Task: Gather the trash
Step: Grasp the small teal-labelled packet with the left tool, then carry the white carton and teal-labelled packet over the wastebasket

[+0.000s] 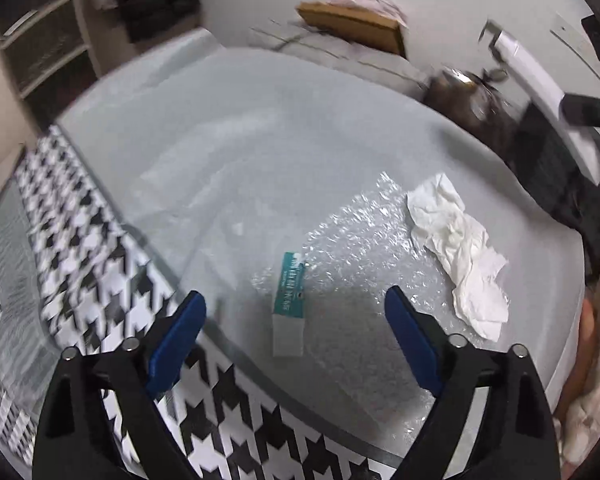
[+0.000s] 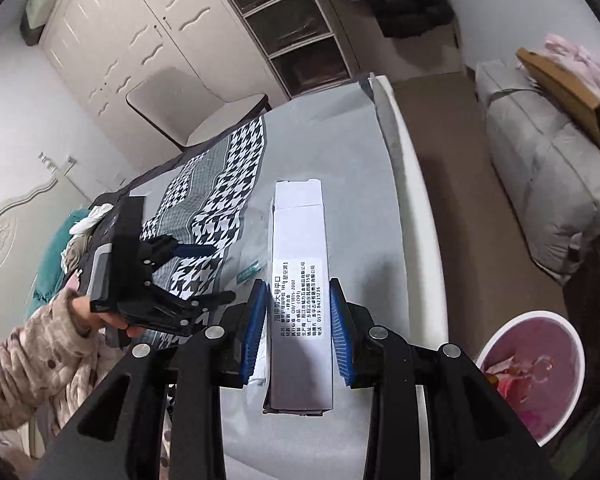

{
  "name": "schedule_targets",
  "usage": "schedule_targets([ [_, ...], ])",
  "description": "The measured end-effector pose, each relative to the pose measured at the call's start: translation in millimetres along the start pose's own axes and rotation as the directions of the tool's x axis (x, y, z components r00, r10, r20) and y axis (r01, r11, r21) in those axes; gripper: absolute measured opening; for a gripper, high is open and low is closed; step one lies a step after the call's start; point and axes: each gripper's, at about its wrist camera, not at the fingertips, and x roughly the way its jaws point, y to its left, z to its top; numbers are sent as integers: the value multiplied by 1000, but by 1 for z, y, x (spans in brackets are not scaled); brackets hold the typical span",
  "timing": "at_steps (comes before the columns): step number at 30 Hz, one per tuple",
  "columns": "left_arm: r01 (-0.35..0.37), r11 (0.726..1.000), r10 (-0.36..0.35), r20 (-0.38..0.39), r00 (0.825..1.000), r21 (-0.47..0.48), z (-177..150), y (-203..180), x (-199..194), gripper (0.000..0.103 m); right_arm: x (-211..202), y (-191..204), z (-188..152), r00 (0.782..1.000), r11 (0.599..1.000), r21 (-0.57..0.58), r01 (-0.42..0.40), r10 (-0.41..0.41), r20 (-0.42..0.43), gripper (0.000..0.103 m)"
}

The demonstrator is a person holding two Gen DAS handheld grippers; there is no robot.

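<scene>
My left gripper (image 1: 295,294) hangs open over the grey bed, with nothing between its blue pads (image 1: 176,340). Just below and ahead of it lies a small teal-and-white wrapper (image 1: 290,272) on a sheet of clear bubble wrap (image 1: 360,236). A crumpled white tissue (image 1: 460,248) lies on the wrap's right side. My right gripper (image 2: 298,284) is shut on a long white box (image 2: 298,232) with a printed label, held up above the bed. In the right wrist view, the left gripper (image 2: 224,273) shows to the left and the wrapper (image 2: 250,270) beside the box.
A houndstooth blanket (image 1: 100,264) covers the bed's left part. A white bin with a purple liner (image 2: 540,332) stands on the floor at the right and holds some litter. A grey bag with a cardboard box (image 2: 560,92) sits beyond the aisle. A dotted sleeve (image 2: 40,360) holds the left gripper.
</scene>
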Motion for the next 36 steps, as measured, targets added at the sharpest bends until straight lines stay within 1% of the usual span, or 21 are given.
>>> schedule_targets([
  [1,20,1000,-20,-16,1000,-4,3,4,6,76,-1,1,0,1000,1000,-3,-5,5,3,30],
  [3,21,999,-23,-47,999,-28,9,14,17,70,2,4,-3,1000,1000,-9,-13,13,5,30],
  [4,20,999,-22,-54,998,-38,8,16,21,66,2,3,-3,1000,1000,-11,-12,12,5,30],
  [6,27,998,-30,-66,997,-55,10,23,26,60,4,4,-3,1000,1000,-14,-5,5,2,30],
  [8,39,998,-43,-61,997,-50,8,23,26,49,4,4,-4,1000,1000,-14,0,0,1,30],
  [10,55,998,-58,-80,995,-39,5,22,26,30,5,4,-5,1000,1000,-15,-1,1,0,30],
  [12,64,997,-67,-93,993,-36,3,21,26,22,5,5,-6,1000,1000,-17,-2,2,-3,30],
  [15,47,998,-52,-98,994,-51,-6,19,24,20,5,5,-6,1000,1000,-16,-3,3,0,30],
  [21,31,992,-39,-67,997,-125,-24,23,3,18,4,0,-5,1000,1000,-4,-18,18,9,30],
  [24,14,991,-21,-46,999,-136,-30,20,-13,18,4,1,-5,999,999,-15,-51,51,12,30],
  [25,20,990,-25,-35,999,-141,-31,18,-21,18,4,3,-5,998,997,-20,-69,69,13,30],
  [30,28,991,-27,7,1000,-127,-39,8,-61,18,0,14,-6,991,991,-48,-129,130,15,30],
  [33,17,994,-14,29,999,-108,-41,-7,-82,18,-4,21,-10,986,984,-67,-166,168,15,30],
  [34,7,995,-3,40,999,-102,-42,-12,-91,18,-6,23,-11,985,983,-73,-171,172,16,30],
  [36,9,995,-3,60,998,-99,-45,-18,-107,18,-9,27,-13,982,979,-83,-184,186,13,30],
])
